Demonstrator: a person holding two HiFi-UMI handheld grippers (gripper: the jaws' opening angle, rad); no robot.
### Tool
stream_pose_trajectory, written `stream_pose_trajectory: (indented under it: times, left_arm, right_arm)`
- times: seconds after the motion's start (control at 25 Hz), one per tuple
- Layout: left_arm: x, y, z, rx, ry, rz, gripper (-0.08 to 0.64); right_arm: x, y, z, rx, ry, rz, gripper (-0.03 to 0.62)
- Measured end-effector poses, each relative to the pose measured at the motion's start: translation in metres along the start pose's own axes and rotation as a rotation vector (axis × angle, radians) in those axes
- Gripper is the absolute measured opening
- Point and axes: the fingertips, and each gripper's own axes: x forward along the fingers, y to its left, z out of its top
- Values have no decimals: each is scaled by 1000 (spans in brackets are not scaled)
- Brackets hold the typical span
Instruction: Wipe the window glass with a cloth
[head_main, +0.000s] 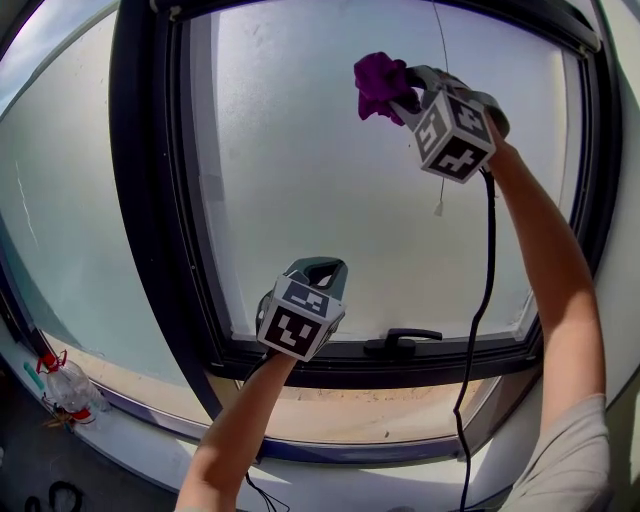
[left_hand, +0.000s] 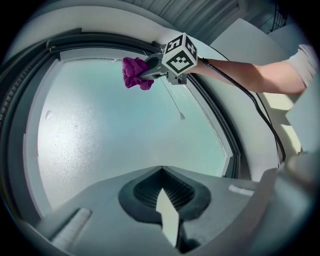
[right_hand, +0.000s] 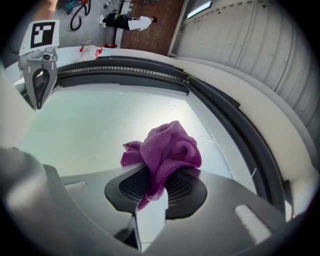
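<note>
Where the right hand-held gripper (head_main: 402, 98) pinches it, fuzzy purple cloth (right_hand: 167, 147) bunches.

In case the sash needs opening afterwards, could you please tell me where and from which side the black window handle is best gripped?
Probably on its straight bar: the window handle lies level along the lower frame, so jaws closing above and below it, coming from the room side, should fit. The left gripper, shut and empty, is nearest.
</note>
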Motion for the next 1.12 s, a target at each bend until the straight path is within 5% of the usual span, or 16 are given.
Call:
stream_pose_trajectory:
  times: [1.12]
  left_arm:
    - [4,-34,-91,-130,135,-27,8]
  right_arm:
    - [-71,283,-3,20,-74,299,104]
